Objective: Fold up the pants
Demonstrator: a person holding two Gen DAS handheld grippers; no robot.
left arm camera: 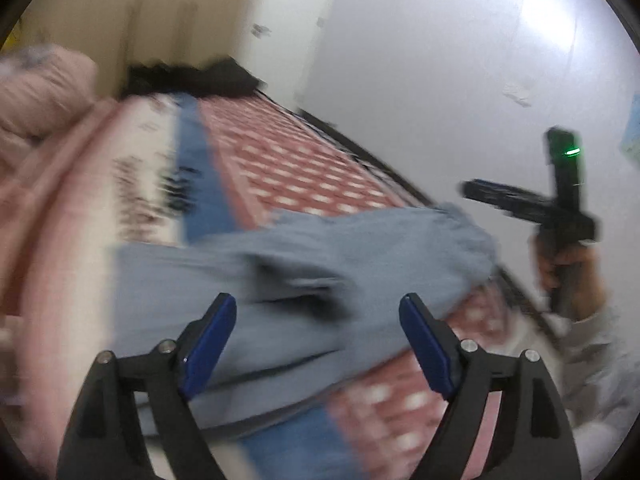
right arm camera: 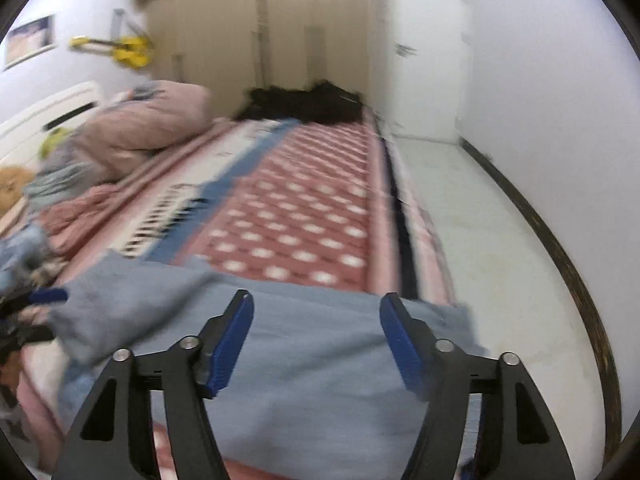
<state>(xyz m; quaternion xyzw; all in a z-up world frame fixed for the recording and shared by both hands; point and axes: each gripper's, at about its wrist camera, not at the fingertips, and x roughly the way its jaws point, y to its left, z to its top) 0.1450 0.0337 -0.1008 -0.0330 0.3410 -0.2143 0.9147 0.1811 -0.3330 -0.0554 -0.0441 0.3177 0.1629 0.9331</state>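
Light blue pants [left arm camera: 304,280] lie folded over on the bed's patterned red, white and blue cover [left arm camera: 288,168]. They also show in the right wrist view [right arm camera: 304,360], spread under the fingers. My left gripper [left arm camera: 318,312] is open and empty, just above the pants. My right gripper [right arm camera: 316,312] is open and empty above the pants near the bed's right edge. The right gripper's body shows in the left wrist view [left arm camera: 560,208], held up in a hand beside the bed. A blue fingertip of the left gripper [right arm camera: 48,295] shows at the left edge of the right wrist view.
A pink duvet [right arm camera: 140,128] is bunched at the left of the bed. Dark clothes [right arm camera: 304,104] lie at the far end. A white floor strip [right arm camera: 480,248] runs between the bed and the right wall. A yellow guitar [right arm camera: 120,50] hangs on the wall.
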